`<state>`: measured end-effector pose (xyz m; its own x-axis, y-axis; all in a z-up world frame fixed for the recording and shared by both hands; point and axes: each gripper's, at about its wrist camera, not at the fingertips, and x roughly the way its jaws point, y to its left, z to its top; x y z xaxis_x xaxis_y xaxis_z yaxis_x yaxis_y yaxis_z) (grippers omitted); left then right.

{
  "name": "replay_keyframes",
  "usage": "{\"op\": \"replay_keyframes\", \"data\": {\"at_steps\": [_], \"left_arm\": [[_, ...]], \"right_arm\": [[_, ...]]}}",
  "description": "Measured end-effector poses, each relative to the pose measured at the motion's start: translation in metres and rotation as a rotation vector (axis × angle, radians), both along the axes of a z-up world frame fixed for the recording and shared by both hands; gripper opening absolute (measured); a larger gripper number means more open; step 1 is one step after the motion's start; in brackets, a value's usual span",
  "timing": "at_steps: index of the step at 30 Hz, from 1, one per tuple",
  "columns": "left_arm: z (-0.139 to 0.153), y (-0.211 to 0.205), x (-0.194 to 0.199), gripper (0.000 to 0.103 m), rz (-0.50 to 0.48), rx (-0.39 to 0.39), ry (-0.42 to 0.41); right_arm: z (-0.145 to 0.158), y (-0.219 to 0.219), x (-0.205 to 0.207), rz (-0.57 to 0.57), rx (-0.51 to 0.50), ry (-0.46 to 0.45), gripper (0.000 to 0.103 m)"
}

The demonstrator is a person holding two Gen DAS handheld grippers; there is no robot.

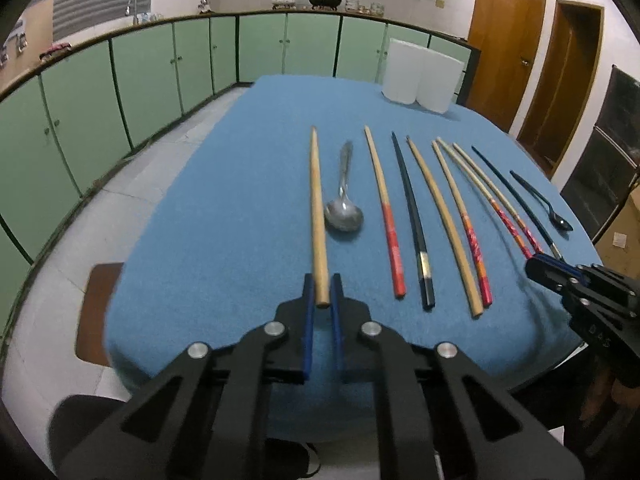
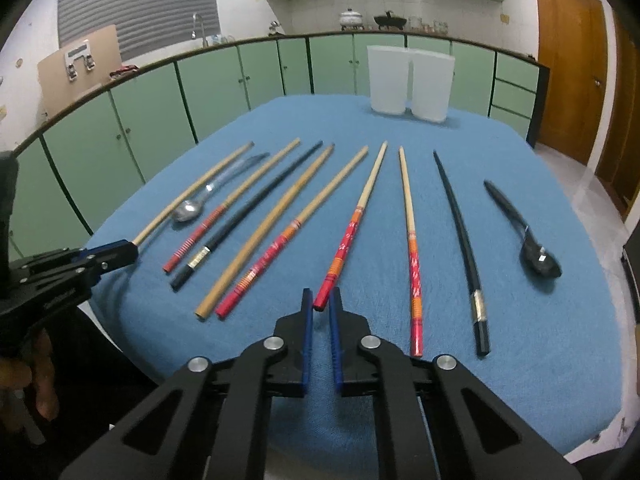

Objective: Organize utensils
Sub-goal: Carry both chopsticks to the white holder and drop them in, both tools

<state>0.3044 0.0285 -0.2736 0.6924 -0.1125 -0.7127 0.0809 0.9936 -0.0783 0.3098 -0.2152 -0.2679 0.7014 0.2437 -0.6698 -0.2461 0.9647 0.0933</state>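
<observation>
Several chopsticks and two spoons lie in a row on the blue cloth [image 1: 224, 184]. My left gripper [image 1: 322, 289] is shut on the near end of a plain wooden chopstick [image 1: 318, 208], leftmost in the row; it also shows in the right wrist view [image 2: 192, 192]. A metal spoon [image 1: 344, 212] lies just right of it. My right gripper [image 2: 320, 300] is shut on the near end of a red-patterned chopstick [image 2: 352, 224]. A matching red-patterned chopstick [image 2: 412, 256], a black chopstick [image 2: 460, 240] and a black spoon [image 2: 536, 256] lie to its right.
Two white containers [image 2: 410, 84] stand side by side at the table's far edge. Green cabinets and a counter run behind the table. A wooden seat [image 1: 98, 312] shows at the left below the table edge.
</observation>
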Motion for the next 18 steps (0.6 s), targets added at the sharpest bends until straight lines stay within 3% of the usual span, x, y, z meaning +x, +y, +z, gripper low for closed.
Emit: {"op": "replay_keyframes", "data": {"at_steps": [9, 18], "left_arm": [[0.070, 0.009, -0.015, 0.007, 0.002, -0.013, -0.124], [0.125, 0.013, 0.009, 0.006, -0.034, 0.004, -0.222]], "right_arm": [[0.068, -0.012, -0.020, -0.020, 0.001, -0.118, 0.007], [0.121, -0.020, 0.016, 0.005, 0.016, -0.205, 0.007]]}}
